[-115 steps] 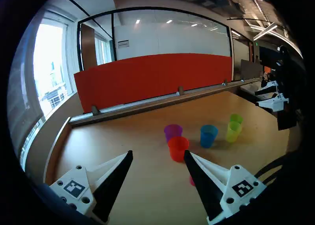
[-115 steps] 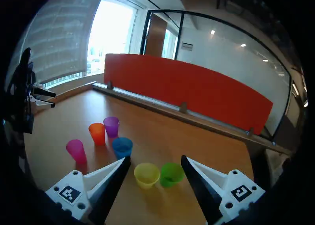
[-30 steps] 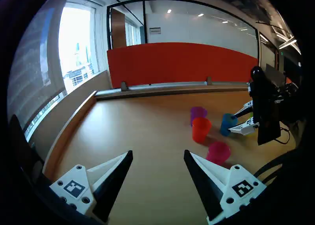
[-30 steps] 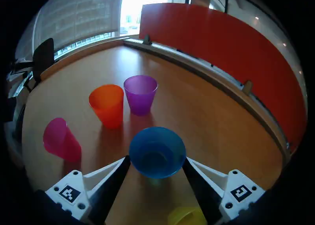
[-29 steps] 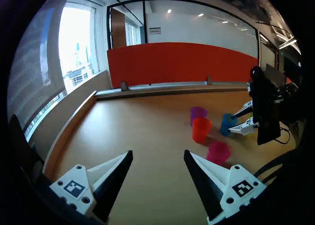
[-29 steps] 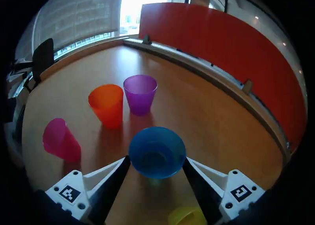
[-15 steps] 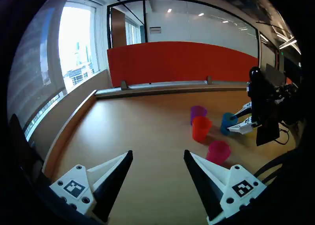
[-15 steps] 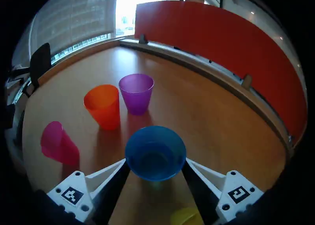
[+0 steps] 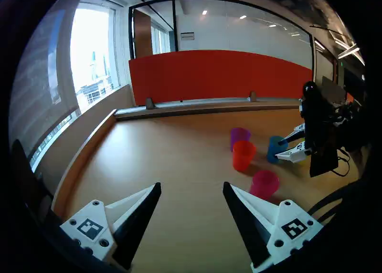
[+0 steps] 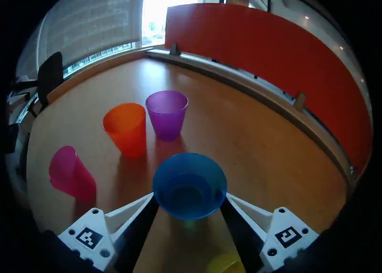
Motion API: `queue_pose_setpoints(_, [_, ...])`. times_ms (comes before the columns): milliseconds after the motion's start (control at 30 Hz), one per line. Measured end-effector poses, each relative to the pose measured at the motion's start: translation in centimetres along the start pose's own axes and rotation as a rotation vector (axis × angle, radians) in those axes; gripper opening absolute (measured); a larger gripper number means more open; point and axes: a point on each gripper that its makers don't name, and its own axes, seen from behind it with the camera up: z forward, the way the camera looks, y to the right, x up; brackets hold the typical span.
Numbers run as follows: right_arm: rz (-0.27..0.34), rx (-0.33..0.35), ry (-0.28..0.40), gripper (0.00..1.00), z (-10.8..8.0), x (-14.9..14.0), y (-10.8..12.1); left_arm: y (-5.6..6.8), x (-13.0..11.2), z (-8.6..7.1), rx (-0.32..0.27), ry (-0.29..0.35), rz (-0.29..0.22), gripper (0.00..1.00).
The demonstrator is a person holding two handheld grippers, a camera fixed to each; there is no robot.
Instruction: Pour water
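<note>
My right gripper point(image 10: 188, 196) has the blue cup point(image 10: 190, 184) between its fingers, both pressing on the cup's sides; the cup is upright and looks empty. Beyond it on the wooden table point(image 10: 267, 153) stand an orange cup point(image 10: 126, 127) and a purple cup point(image 10: 167, 113), with a pink cup point(image 10: 69, 173) to the left. My left gripper point(image 9: 191, 184) hangs open over bare table, nothing between its fingers. In the left gripper view the pink cup point(image 9: 265, 183), orange cup point(image 9: 243, 154), purple cup point(image 9: 239, 135) and blue cup point(image 9: 276, 149) sit at right, the right gripper point(image 9: 292, 150) on the blue one.
A yellow cup point(image 10: 224, 263) sits just below the right gripper's fingers. A red partition point(image 9: 219, 75) and a raised rail point(image 9: 191, 108) close the table's far edge. Windows run along the left side. A black chair back point(image 10: 47, 72) stands beyond the table.
The right gripper came down to the blue cup and shut on it; over the last second the cup shifts slightly in its view. The left gripper swung left, away from the cups.
</note>
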Motion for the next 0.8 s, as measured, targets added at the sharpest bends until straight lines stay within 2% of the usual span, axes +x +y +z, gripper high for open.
queue_pose_setpoints(800, [-0.011, -0.008, 0.009, 0.94, 0.35, 0.44, 0.23, -0.04, -0.12, -0.09, 0.003, -0.005, -0.001, 0.96])
